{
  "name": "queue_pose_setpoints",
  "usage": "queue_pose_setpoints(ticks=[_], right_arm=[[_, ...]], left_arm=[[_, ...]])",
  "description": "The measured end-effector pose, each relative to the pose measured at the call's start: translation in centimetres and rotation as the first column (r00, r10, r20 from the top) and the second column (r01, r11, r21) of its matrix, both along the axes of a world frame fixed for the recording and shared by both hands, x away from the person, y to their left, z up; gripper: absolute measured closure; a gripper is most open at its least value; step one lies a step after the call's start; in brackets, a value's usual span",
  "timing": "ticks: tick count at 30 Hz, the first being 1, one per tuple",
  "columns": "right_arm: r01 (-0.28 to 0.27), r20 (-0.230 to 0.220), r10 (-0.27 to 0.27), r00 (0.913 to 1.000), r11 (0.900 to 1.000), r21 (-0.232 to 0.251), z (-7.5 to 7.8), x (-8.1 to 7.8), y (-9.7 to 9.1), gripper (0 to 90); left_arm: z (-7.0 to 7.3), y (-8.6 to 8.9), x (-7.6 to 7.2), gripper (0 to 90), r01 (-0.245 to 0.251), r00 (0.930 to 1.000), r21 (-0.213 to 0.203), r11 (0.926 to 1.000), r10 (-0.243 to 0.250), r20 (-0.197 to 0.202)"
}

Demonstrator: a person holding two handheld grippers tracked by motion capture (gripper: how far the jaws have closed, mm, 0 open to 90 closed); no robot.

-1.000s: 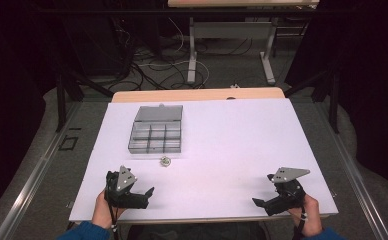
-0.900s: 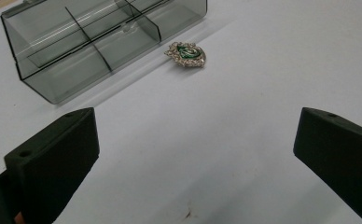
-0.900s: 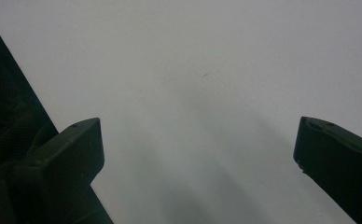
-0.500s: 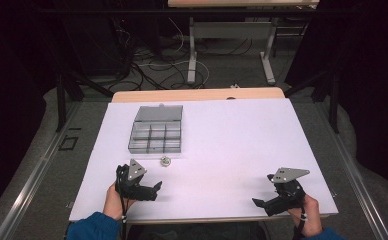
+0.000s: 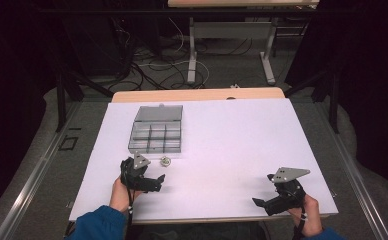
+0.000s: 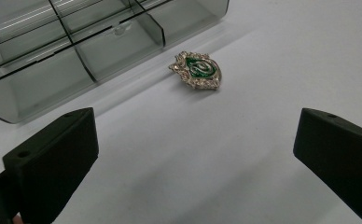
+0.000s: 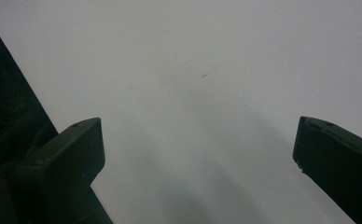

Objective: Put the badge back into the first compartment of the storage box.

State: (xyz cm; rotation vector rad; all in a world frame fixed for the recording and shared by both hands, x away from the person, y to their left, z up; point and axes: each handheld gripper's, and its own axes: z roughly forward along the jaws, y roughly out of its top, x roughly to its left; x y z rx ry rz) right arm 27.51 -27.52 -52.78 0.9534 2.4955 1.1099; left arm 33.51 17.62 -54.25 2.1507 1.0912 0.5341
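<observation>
Since the brooch lies flat just beside the compartment box, the wide-open left gripper could nudge it under the wall; right gripper, also wide, sits well away.

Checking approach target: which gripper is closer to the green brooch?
The left gripper. Its open jaws point at the green brooch lying beside the compartment box; the right gripper sits across the table.
</observation>
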Motion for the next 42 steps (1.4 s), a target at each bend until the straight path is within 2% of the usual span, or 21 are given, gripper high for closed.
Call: queue_pose_setpoints(ticks=[6, 7, 9, 10, 13, 15, 17, 18, 19, 20, 27, 28, 30, 31, 33, 36, 37, 40, 41, 42], right_arm=[[-0.001, 0.0, 0.001, 1.0, 1.0, 0.001, 0.0, 0.0, 0.0, 1.6], [0.0, -0.001, 0.0, 1.0, 1.0, 0.001, 0.0, 0.0, 0.0, 1.7], [0.001, 0.005, -0.001, 1.0, 1.0, -0.003, 0.0, 0.1, 0.0, 1.9], [0.001, -0.006, -0.001, 1.0, 1.0, -0.008, 0.0, 0.0, -0.1, 1.9], [0.004, 0.0, -0.004, 1.0, 1.0, 0.002, 0.0, 0.1, -0.1, 2.0], [0.007, 0.0, -0.007, 1.0, 1.0, 0.001, 0.0, 0.0, -0.1, 2.0], [0.005, -0.002, -0.005, 1.0, 1.0, -0.005, 0.0, 0.0, -0.1, 2.0], [0.005, 0.004, -0.005, 1.0, 1.0, -0.005, 0.0, 0.1, -0.1, 2.0], [0.005, -0.008, -0.005, 1.0, 0.9999, -0.009, 0.0, 0.1, -0.1, 2.0], [0.01, 0.001, -0.01, 1.0, 1.0, 0.003, -0.1, 0.1, 0.0, 2.0], [0.005, 0.005, -0.005, 1.0, 1.0, -0.004, -0.1, 0.2, -0.1, 2.0], [0.01, 0.0, -0.01, 1.0, 1.0, -0.001, -0.1, 0.1, -0.1, 2.0], [0.017, -0.004, -0.017, 0.9998, 0.9998, -0.002, -0.1, 0.1, -0.1, 2.0], [0.018, -0.005, -0.018, 0.9998, 0.9998, -0.002, 0.0, 0.1, -0.1, 2.0], [0.021, -0.005, -0.021, 0.9998, 0.9998, 0.002, -0.1, 0.1, -0.1, 2.0], [0.02, -0.005, -0.02, 0.9998, 0.9998, 0.005, -0.1, 0.1, -0.2, 2.0], [0.018, -0.01, -0.018, 0.9998, 0.9998, -0.003, 0.0, 0.1, -0.2, 2.0], [0.014, -0.006, -0.014, 0.9999, 0.9999, -0.003, 0.0, 0.2, -0.2, 2.0], [0.019, 0.007, -0.019, 0.9998, 0.9998, 0.002, -0.1, 0.2, -0.1, 2.0], [0.02, 0.0, -0.02, 0.9998, 0.9998, 0.005, -0.1, 0.1, -0.1, 2.0]], left_arm=[[-0.1, -0.1, 1.2, 0.5, -0.031, 0.9995, -0.009, 0.9995, 0.031, 0.006], [-0.1, -0.1, 1.3, 0.8, -0.032, 0.9995, -0.002, 0.9995, 0.032, -0.008], [-0.2, -0.2, 1.7, 1.3, -0.036, 0.9993, -0.001, 0.9993, 0.036, -0.006], [-0.3, -0.3, 1.9, 1.2, -0.043, 0.9991, -0.004, 0.9991, 0.043, -0.005], [-0.5, -0.7, 2.2, 1.4, -0.043, 0.9989, -0.005, 0.999, 0.043, -0.02], [-0.6, -0.9, 2.4, 2.4, -0.039, 0.9992, -0.008, 0.9992, 0.039, -0.009], [-0.5, -0.9, 2.4, 5.9, -0.035, 0.9993, 0.0, 0.9994, 0.035, -0.016], [-0.5, -1.1, 2.6, 8.6, -0.041, 0.9991, -0.018, 0.999, 0.041, -0.006], [-0.5, -1.2, 2.7, 10.9, -0.04, 0.9992, -0.015, 0.9991, 0.04, -0.005], [-0.6, -1.2, 2.8, 13.4, -0.04, 0.9991, -0.02, 0.999, 0.04, -0.013], [-1.1, -1.6, 4.1, 24.5, -0.042, 0.9982, -0.049, 0.9979, 0.04, -0.045], [-1.0, -1.6, 4.2, 26.4, -0.032, 0.9984, -0.032, 0.999, 0.03, -0.049], [-1.3, -1.9, 4.5, 29.9, -0.033, 0.9984, -0.046, 0.9984, 0.03, -0.048], [-1.3, -1.9, 4.7, 31.4, -0.024, 0.9978, -0.03, 0.9993, 0.022, -0.062], [-1.5, -2.1, 4.9, 33.8, -0.02, 0.9978, -0.027, 0.9994, 0.019, -0.064], [-1.8, -2.3, 5.2, 35.8, -0.021, 0.9973, -0.045, 0.9988, 0.018, -0.071], [-1.8, -2.3, 5.3, 36.5, -0.018, 0.9969, -0.035, 0.9992, 0.015, -0.077], [-1.9, -2.4, 5.2, 38.4, -0.025, 0.9974, -0.056, 0.9981, 0.021, -0.07], [-1.9, -2.3, 5.2, 39.3, -0.019, 0.9972, -0.046, 0.9987, 0.016, -0.073], [-1.8, -2.3, 5.2, 40.2, -0.014, 0.9972, -0.046, 0.9989, 0.011, -0.074]])
